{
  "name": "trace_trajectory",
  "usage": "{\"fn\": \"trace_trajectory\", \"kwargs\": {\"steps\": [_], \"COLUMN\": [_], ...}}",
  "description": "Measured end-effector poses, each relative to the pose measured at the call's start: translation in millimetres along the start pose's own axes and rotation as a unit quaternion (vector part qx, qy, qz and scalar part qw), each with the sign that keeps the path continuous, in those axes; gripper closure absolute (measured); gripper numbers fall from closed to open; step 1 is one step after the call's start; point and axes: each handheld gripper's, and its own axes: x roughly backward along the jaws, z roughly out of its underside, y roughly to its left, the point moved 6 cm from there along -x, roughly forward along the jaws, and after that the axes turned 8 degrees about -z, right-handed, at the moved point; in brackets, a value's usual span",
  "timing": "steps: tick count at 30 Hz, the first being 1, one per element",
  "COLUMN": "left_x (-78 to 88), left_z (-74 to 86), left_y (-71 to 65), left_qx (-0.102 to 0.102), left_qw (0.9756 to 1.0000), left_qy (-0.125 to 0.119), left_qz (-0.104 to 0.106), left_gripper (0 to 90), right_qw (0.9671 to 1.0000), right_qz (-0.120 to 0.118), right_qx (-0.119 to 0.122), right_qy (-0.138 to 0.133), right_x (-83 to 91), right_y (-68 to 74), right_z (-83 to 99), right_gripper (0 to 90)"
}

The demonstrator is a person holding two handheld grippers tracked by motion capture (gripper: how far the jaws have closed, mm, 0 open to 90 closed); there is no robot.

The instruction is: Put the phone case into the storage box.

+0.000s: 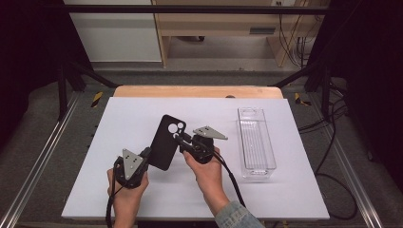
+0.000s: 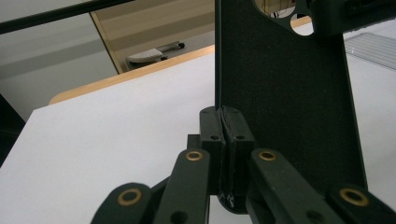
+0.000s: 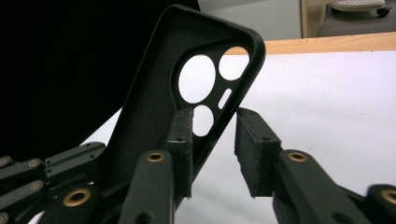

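Black, matte phone case [image 1: 166, 141] with round camera cut-outs near its top corner is held up off the white tabletop [image 1: 123, 118], standing roughly upright and tilted a little, between the person's two hands. The left gripper [image 1: 145, 154] has its jaws pinched tight on the lower edge of the case; in the left gripper view the two pads [image 2: 224, 135] meet on the thin rim of the case [image 2: 285, 98], which rises straight up from them. The right gripper [image 1: 182, 139] is at the upper corner of the case, beside the camera holes. In the right gripper view its jaws are narrowed but not yet pressing: one pad [image 3: 182, 135] lies against the inner face of the case [image 3: 154, 102], while the other pad [image 3: 254, 149] stands just apart from the outer rim, with a sliver of white table showing between. A clear, long, rectangular plastic tray [image 1: 256, 140] lies on the table to the right, well apart from the case and both grippers. Each gripper's black cable trails back toward the person.
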Motion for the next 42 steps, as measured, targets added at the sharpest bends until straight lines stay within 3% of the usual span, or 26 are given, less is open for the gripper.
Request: {"fn": "trace_trajectory", "kwargs": {"steps": [11,19,38,40,42], "left_x": [0.4,-1.8,-6.7,-9.9,-12.0], "left_z": [-0.3,3.2,7.8,9.9,10.8], "left_y": [-5.8,-6.2,-10.6,-12.5,-11.4], "left_qx": [0.001,0.020,0.045,0.075,0.084], "left_qw": [1.0000,0.9997,0.9984,0.9953,0.9950], "left_qy": [-0.003,0.004,0.008,0.017,0.016], "left_qz": [0.007,0.014,0.033,0.059,0.052], "left_gripper": [87.8,87.3,85.6,81.3,66.7], "right_qw": [0.9998,0.9994,0.9993,0.9993,0.9992], "right_qz": [-0.001,0.000,0.010,0.014,0.021], "right_qx": [-0.015,-0.020,-0.013,-0.008,0.000], "right_qy": [-0.012,-0.028,-0.035,-0.035,-0.035], "right_x": [1.9,1.0,-0.8,-0.9,-0.8], "right_y": [-2.5,0.7,0.9,-0.2,-4.2], "right_z": [-4.1,-5.7,-6.8,-7.6,-8.8], "right_gripper": [77.1,83.2,85.2,85.3,85.3]}}
